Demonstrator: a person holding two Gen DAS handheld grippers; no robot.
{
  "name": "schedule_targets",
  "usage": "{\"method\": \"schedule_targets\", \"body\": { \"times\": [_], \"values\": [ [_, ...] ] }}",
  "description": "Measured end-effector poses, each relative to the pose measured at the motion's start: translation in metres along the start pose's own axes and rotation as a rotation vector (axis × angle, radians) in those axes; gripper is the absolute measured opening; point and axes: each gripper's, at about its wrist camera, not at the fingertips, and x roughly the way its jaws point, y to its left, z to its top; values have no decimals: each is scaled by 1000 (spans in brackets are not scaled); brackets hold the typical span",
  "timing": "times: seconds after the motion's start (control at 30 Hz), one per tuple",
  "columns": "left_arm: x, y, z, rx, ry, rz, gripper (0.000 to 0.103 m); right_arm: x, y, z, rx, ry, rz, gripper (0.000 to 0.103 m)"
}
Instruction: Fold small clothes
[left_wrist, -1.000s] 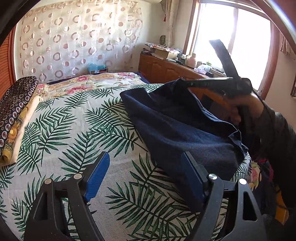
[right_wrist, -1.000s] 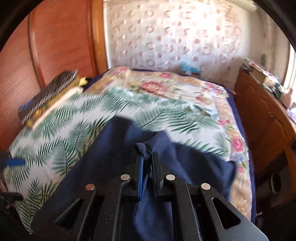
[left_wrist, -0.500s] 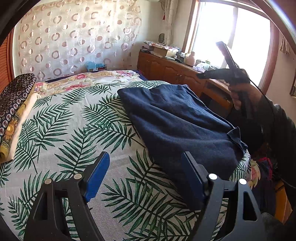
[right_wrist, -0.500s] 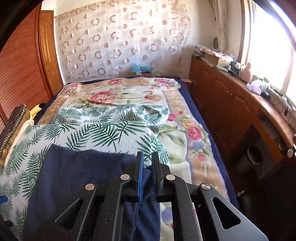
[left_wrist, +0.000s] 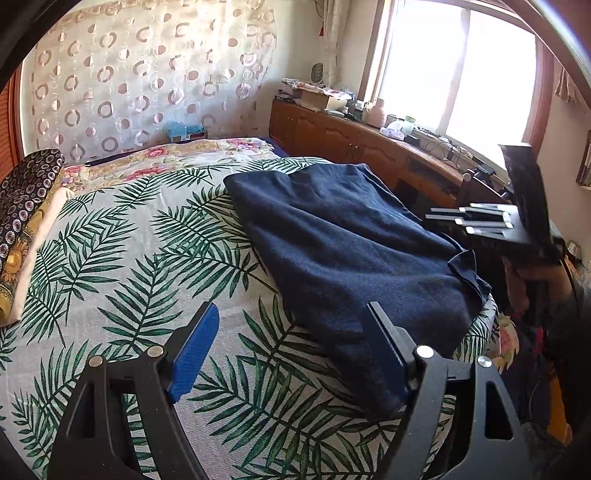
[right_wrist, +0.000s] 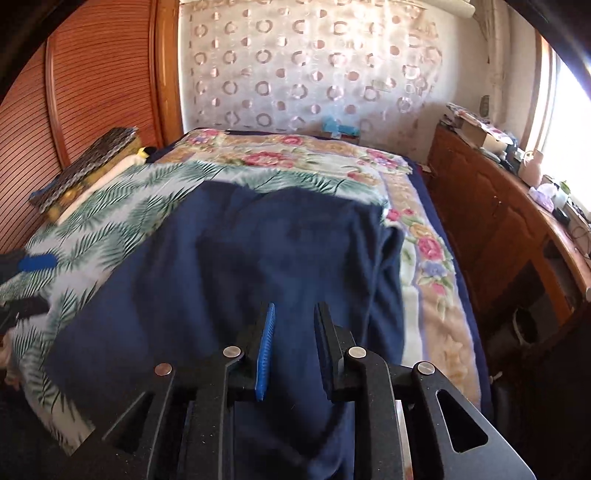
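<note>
A dark navy garment (left_wrist: 351, 243) lies spread flat on the palm-leaf bed cover (left_wrist: 122, 258), reaching to the bed's right edge; it fills the middle of the right wrist view (right_wrist: 266, 258). My left gripper (left_wrist: 291, 354) is open and empty, low over the bed, its right finger at the garment's near edge. My right gripper (right_wrist: 293, 332) is open with a narrow gap and empty, just above the garment's near end. In the left wrist view the right gripper (left_wrist: 458, 221) hangs off the bed's right edge.
A folded stack of patterned cloths (left_wrist: 26, 218) lies at the bed's left side, also in the right wrist view (right_wrist: 88, 166). A wooden cabinet (left_wrist: 369, 147) with clutter runs along the window on the right. A curtain (right_wrist: 314, 66) hangs behind the bed.
My right gripper lowered the garment onto the bed, opened and let go, then drew back to the bed's right edge. The garment now lies flat. My left gripper stayed open and nearly still.
</note>
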Motion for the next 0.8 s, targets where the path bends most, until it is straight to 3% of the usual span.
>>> {"method": "schedule_targets", "body": {
  "times": [0.17,0.53,0.8],
  "values": [
    [3,-6,-1,15,11,-2,80,-14,5,-26,-36,17,-10,42],
    [8,-11,-4,22,34,-13,80,-28,-5,-47,-59,91,-52,42],
    [13,-18,-3,36,44,-16,80,-48,-28,-67,11,127,-146,42]
  ]
}}
